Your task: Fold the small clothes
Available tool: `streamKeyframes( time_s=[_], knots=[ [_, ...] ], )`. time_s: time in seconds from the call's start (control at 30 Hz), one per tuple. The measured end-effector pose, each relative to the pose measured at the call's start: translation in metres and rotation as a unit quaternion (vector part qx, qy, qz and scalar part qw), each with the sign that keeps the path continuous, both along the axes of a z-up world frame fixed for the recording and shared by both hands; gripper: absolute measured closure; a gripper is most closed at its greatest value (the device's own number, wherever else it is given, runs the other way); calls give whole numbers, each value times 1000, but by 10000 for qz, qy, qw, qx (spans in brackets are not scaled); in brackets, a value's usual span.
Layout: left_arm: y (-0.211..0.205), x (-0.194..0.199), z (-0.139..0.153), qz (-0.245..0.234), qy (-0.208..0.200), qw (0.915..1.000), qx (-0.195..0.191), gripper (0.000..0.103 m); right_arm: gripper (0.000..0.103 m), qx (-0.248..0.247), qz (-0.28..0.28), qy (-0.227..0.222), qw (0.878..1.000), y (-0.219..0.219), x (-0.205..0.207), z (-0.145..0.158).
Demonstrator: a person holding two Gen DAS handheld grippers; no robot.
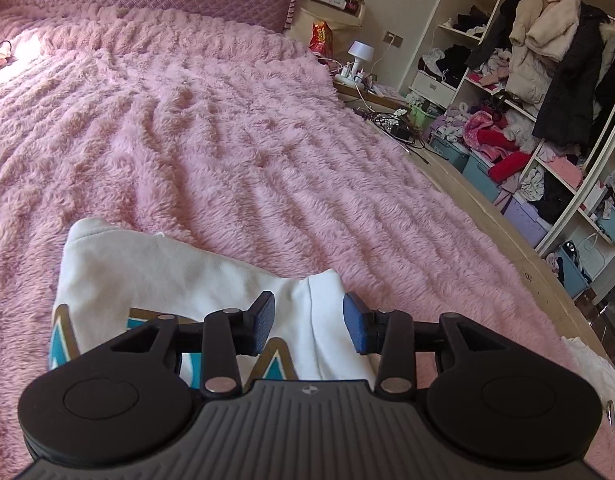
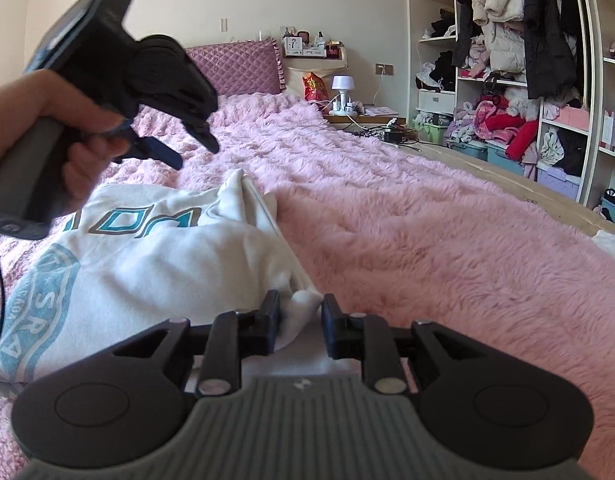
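A white sweatshirt (image 2: 139, 256) with teal lettering lies on the pink fluffy bed blanket (image 2: 427, 220). The right claw (image 2: 299, 320) sits low at the garment's near corner, jaws partly apart with cloth between them, not pinched. The left claw (image 1: 309, 322) hangs wide above the fabric, holding nothing. It looks like the grasp before a fold; next, both should close on the edge and lift it over.

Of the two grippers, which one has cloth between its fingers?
The right gripper: a corner of the white garment lies between its fingers. The left gripper is raised above it with nothing between.
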State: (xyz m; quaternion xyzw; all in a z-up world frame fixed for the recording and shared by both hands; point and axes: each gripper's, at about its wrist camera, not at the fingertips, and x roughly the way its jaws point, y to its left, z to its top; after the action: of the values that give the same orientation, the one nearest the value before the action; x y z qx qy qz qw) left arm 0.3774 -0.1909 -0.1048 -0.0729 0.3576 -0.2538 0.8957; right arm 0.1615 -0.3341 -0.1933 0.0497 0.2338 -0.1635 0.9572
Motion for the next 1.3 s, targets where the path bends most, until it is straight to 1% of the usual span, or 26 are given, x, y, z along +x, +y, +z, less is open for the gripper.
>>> streamKeyframes(
  time_s=[0.07,0.13,0.17,0.23,0.3,0.37,0.4,0.43,0.47,0.53,0.6,0.67,0.73,0.77,0.8,0.83,0.9,1.0,1.13,1.17,1.2,1.23,1.3],
  knots=[
    [34,-22,1,-35,-119,9999,-90,57,86,-51,-15,6,10000,-2,-5,3],
    [63,-39,-3,-4,-139,9998,-121,57,86,-151,35,22,9999,-3,-11,9],
    [77,-47,-6,49,-65,9999,-121,57,86,-237,66,36,9997,-4,-14,12],
    [104,-63,-12,138,82,9995,-260,57,86,-405,150,-2,9991,-5,-21,19],
    [126,-78,-16,244,116,9990,-360,57,86,-500,434,-167,9977,-8,-26,28],
    [138,-88,-16,244,125,9991,-337,57,78,-548,848,-291,9945,-14,-22,39],
    [142,-93,-15,202,75,9991,-355,57,69,-586,1034,-269,9925,-17,-16,45],
    [145,-98,-14,145,41,9991,-388,57,67,-607,1211,-176,9906,-22,-5,52],
    [145,-102,-13,50,19,9993,-376,57,67,-567,1301,-136,9898,-26,4,57],
    [140,-111,-17,-117,-26,9996,-267,57,68,-132,1570,-97,9875,-43,33,70],
    [132,-117,-26,-291,-35,9995,-148,57,68,210,1738,-84,9845,-56,63,77],
    [125,-120,-35,-394,-9,9992,-63,57,69,420,1946,-40,9800,-62,91,77],
    [121,-123,-45,-458,13,9990,-3,57,74,696,2094,52,9753,-64,119,74],
    [121,-125,-48,-474,-39,9989,35,56,76,824,2166,132,9727,-64,132,71],
    [119,-126,-50,-503,-84,9987,61,53,78,925,2196,210,9710,-62,147,67],
    [118,-125,-51,-525,-89,9986,59,52,78,973,2207,267,9701,-60,157,64],
    [118,-129,-54,-558,-129,9983,79,50,78,962,2145,414,9711,-56,176,55],
    [121,-132,-59,-618,-164,9979,80,49,77,831,1884,603,9767,-53,198,41],
    [124,-133,-65,-669,-172,9976,23,45,77,816,1803,754,9773,-54,218,30],
    [123,-134,-67,-677,-191,9975,34,44,80,821,1810,789,9769,-55,221,28],
    [124,-134,-68,-673,-194,9975,32,43,102,832,1834,759,9766,-56,221,28],
    [124,-135,-68,-658,-181,9977,4,43,103,911,1900,773,9745,-57,223,27],
    [125,-135,-66,-651,-145,9977,-81,43,103,902,1837,714,9762,-59,222,32]
  ],
)
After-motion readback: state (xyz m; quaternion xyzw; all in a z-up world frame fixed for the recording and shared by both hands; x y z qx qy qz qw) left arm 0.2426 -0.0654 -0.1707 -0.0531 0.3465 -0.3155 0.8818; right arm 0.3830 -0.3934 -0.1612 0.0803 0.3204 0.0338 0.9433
